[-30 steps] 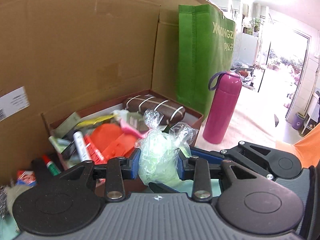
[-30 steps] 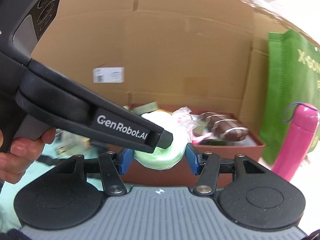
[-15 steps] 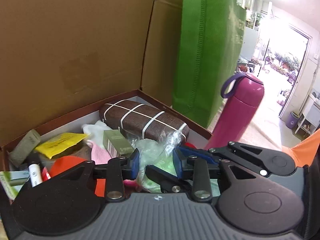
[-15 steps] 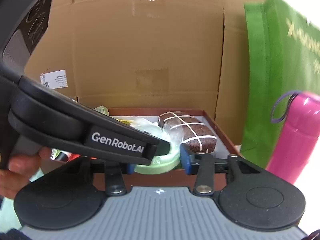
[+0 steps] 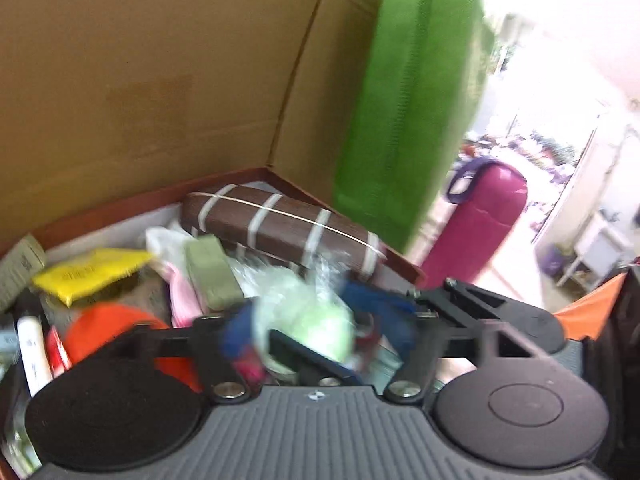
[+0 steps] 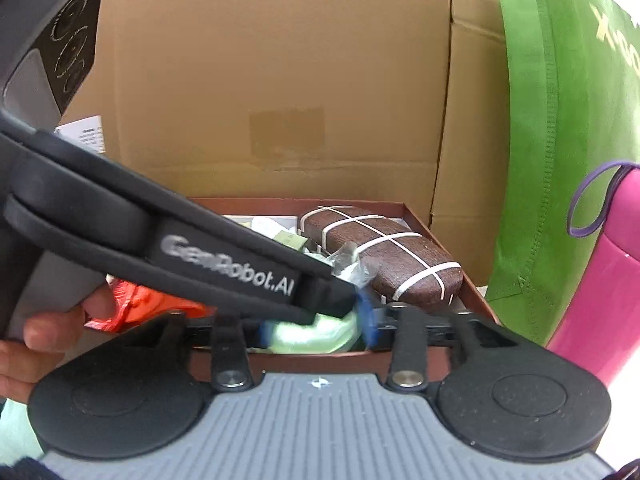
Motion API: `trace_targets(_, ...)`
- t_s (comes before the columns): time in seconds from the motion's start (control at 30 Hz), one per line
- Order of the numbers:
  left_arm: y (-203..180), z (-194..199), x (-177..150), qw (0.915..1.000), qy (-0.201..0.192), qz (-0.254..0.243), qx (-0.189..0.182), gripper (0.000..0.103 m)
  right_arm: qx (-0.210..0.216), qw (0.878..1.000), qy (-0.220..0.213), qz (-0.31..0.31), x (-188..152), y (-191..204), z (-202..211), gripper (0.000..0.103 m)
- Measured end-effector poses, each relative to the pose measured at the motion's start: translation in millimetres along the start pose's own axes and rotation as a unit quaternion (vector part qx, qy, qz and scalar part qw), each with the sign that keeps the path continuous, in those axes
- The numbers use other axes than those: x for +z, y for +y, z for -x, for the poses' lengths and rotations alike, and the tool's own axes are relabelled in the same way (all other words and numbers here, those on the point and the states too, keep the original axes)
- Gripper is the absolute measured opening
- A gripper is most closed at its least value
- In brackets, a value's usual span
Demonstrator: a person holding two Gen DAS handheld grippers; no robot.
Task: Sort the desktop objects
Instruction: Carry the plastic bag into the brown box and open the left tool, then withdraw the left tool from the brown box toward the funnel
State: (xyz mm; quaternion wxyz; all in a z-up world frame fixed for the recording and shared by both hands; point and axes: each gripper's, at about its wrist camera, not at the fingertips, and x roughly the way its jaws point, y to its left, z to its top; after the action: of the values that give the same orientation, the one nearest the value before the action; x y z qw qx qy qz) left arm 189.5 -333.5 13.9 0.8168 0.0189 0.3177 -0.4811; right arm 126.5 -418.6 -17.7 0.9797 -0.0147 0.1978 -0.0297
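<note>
A pale green roll in a clear plastic bag [image 5: 308, 316] sits between both grippers, low over the red-brown box [image 6: 448, 248]. My left gripper [image 5: 316, 332] has its blue pads spread wider than the bag; the view is blurred. My right gripper [image 6: 316, 328] has its pads close on the green roll [image 6: 312, 332], and the left gripper's arm [image 6: 224, 264] crosses in front of it. The box holds a brown case with white bands [image 5: 280, 220], a yellow packet [image 5: 88, 272], an olive box [image 5: 212, 272] and an orange item [image 5: 116, 324].
A large cardboard box wall [image 5: 160, 80] stands behind the red-brown box. A green fabric bag [image 5: 408, 100] stands to the right, with a magenta bottle [image 5: 476, 224] beside it. A white tube [image 5: 32, 352] lies at the box's left.
Both grippers moved forward and down over the red-brown box with the bagged roll. The left gripper's pads have spread apart off the bag.
</note>
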Motion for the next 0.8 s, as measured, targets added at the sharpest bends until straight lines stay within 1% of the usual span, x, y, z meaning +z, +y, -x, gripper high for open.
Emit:
trace_targets(0.07, -6.4, 16.6, -9.3, 0.9996, -0.022, -0.003, 0.018, 0.092, -0.01, 1.0, -0.004, -0.001, -1.2, 4.5, 9.2, 0.067)
trace_targets(0.1, -9.7, 24.5, -13.4, 0.9992, -0.03, -0.01, 0.023, 0.093, -0.017, 1.0, -0.004, 0.0, -2.1, 7.1, 13.7, 0.071)
trace_targets(0.17, -15.3, 40.7, -20.8, 0.9982, -0.041, -0.018, 0.04, 0.095, -0.027, 1.0, -0.009, 0.0, -3.8, 12.2, 24.3, 0.082)
trace_targets(0.27, -21.4, 62.9, -33.4, 0.9951, -0.055, -0.021, 0.079, 0.096, -0.035, 0.999, -0.003, -0.003, -4.3, 22.7, 40.7, 0.084)
trace_targets(0.33, -21.4, 81.7, -43.1, 0.9927, -0.067, -0.006, 0.1, 0.097, -0.041, 0.999, 0.007, -0.007, -3.1, 30.0, 49.8, 0.086)
trace_targets(0.37, -22.3, 91.1, -47.6, 0.9918, -0.07, 0.003, 0.107, 0.097, -0.043, 0.999, 0.009, -0.01, -2.4, 34.8, 54.2, 0.089)
trace_targets(0.4, -22.6, 101.5, -52.3, 0.9913, -0.076, 0.011, 0.107, 0.097, -0.043, 0.999, 0.01, -0.013, -4.7, 45.1, 64.8, 0.089)
trace_targets(0.47, -23.1, 121.0, -63.8, 0.9902, -0.092, 0.027, 0.101, 0.097, -0.037, 0.999, 0.01, -0.014, -4.1, 53.4, 74.9, 0.089)
trace_targets(0.5, -24.3, 128.7, -69.1, 0.9892, -0.094, 0.033, 0.108, 0.098, -0.033, 0.999, 0.009, -0.012, -2.4, 58.1, 79.5, 0.089)
trace_targets(0.63, -30.4, 159.4, -89.6, 0.9804, -0.102, 0.052, 0.161, 0.098, -0.015, 1.0, 0.019, 0.0, -4.1, 80.6, 103.2, 0.09)
trace_targets(0.8, -35.7, 193.3, -112.5, 0.9739, -0.105, 0.057, 0.193, 0.098, 0.01, 0.999, 0.032, 0.007, -7.7, 112.2, 118.1, 0.09)
